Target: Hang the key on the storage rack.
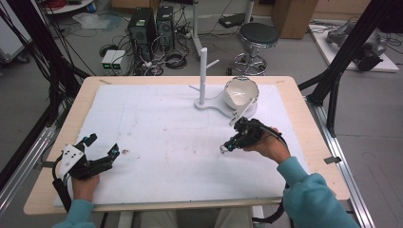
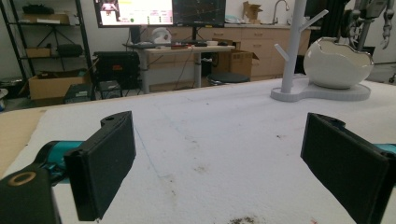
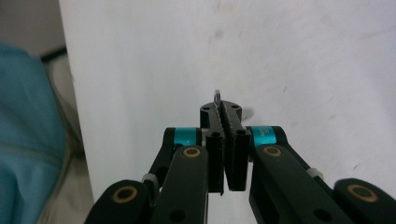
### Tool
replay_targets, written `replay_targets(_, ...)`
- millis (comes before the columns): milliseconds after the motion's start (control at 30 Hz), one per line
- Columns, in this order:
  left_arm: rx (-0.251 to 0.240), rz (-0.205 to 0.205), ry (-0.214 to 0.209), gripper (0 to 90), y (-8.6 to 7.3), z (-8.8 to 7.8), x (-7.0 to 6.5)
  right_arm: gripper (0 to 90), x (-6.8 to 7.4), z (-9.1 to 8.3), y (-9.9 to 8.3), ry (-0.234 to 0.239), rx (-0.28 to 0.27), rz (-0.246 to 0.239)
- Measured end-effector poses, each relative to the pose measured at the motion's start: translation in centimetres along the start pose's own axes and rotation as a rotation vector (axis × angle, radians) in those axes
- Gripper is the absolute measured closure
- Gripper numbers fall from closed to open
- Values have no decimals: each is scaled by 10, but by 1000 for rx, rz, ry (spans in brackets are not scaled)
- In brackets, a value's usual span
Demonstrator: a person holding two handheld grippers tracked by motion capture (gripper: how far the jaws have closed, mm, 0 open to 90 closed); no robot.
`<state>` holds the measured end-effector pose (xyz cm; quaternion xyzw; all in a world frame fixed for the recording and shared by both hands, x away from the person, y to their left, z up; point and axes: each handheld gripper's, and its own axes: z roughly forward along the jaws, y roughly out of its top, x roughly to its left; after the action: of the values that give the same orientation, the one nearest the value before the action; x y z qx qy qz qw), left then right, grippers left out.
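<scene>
Your right hand-held gripper (image 3: pixel 226 116) was clenched on a small thin metal ring (image 3: pixel 217 96), right of centre above the white tabletop (image 1: pixel 157 133); light, slippery, best pinched across its rim. Your left hand-held gripper (image 2: pixel 219 158) stood released.

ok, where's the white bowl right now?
In the high view the white bowl sits tipped on the white stand's base at the table's far right, beside the peg post, beyond the right gripper.

High view overhead, facing forward; gripper views low, close; all share white mat (image 1: pixel 157 128).
</scene>
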<state>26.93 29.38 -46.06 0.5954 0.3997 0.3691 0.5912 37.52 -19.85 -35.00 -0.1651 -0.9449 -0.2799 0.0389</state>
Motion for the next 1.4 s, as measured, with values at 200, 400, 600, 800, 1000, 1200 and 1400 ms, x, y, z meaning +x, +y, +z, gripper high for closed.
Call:
replay_targets(200, -2, -3, 0, 106, 0, 0, 0, 893, -17, -23, 16, 19, -141, 48)
replay_targets(400, -1, -3, -1, 106, 0, 0, 0, 893, -35, -47, 34, 12, -276, 67)
replay_targets(600, 0, -4, -1, 105, 0, 0, 0, 893, -49, -63, 60, 1, -341, 65)
replay_targets(800, -1, -3, -1, 106, 0, 0, 0, 893, -68, -69, 87, -27, -355, 50)
replay_targets(1000, -1, -3, -1, 106, 0, 0, 0, 892, -83, -66, 104, -42, -358, 51)
replay_targets(1200, 0, -3, -2, 106, 0, 0, 0, 892, -91, -61, 112, -68, -357, 47)
replay_targets(1400, -2, -5, -2, 106, 0, 0, 0, 892, -97, -51, 115, -92, -336, 51)
